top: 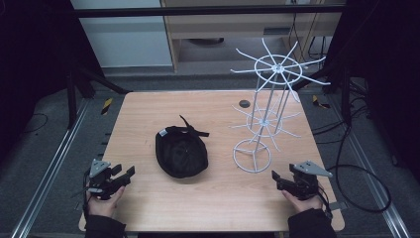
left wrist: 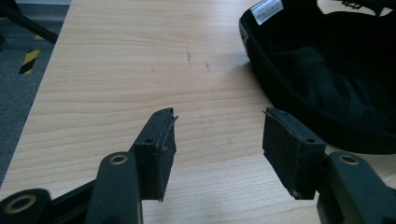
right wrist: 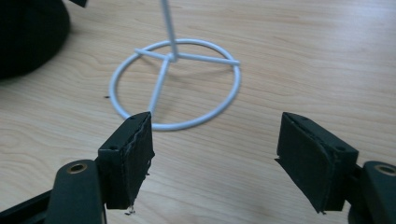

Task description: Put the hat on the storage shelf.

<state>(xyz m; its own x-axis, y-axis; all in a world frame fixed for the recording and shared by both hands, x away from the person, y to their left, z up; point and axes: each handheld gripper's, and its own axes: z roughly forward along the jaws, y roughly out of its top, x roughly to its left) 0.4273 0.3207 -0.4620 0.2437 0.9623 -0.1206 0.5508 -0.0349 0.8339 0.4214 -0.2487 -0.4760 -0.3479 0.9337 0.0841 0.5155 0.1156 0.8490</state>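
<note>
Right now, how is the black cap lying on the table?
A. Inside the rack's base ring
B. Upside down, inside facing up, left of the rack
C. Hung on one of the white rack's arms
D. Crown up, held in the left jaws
B: the black cap lies open side up on the table, its white inner label showing, left of the white rack and apart from both open grippers.

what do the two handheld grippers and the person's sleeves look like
Both the left gripper and right gripper are black, each topped with a grey three-cornered plate. Their jaws end in flat black pads with frayed edges, on arms with brass-coloured rivets. A black cable trails from the right one. The sleeves are dark.
</note>
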